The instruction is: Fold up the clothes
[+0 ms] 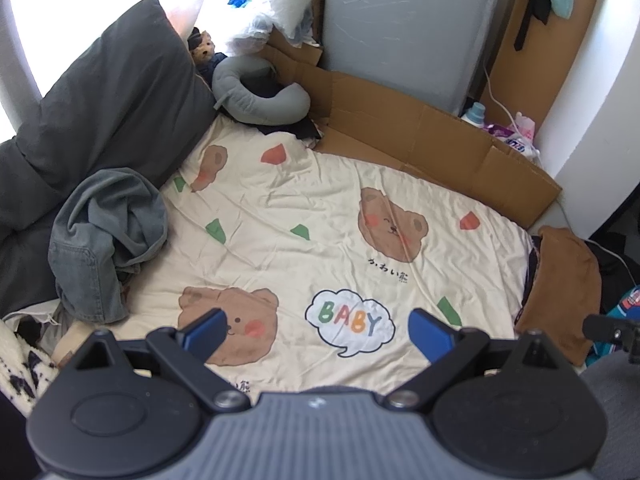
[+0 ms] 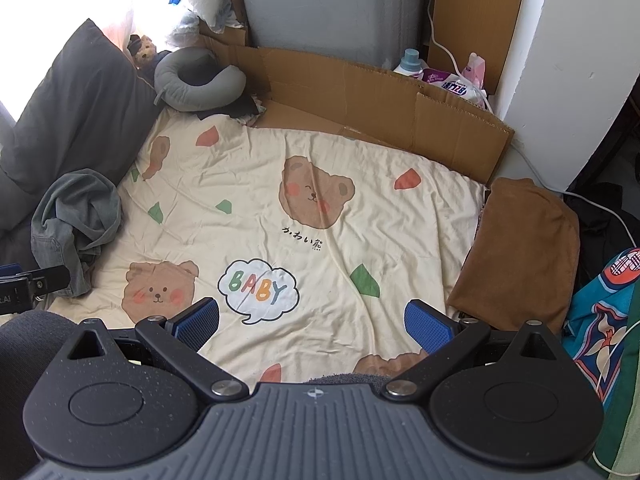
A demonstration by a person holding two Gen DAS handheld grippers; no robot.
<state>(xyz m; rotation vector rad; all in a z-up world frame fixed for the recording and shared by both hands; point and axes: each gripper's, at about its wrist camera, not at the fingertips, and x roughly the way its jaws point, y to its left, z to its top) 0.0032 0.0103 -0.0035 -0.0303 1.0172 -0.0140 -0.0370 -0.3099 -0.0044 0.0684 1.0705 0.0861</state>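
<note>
Both grippers hover over a bear-print bed sheet, clothes lying at either side.

A crumpled grey-blue denim garment lies at the left by the dark grey pillow; the left gripper and right gripper hang with jaws spread wide, holding nothing, above the sheet; a folded brown garment rests on the right edge.

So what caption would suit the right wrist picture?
Open right tool poised over a bear-print sheet, crumpled grey jeans left, folded brown garment right.
</note>
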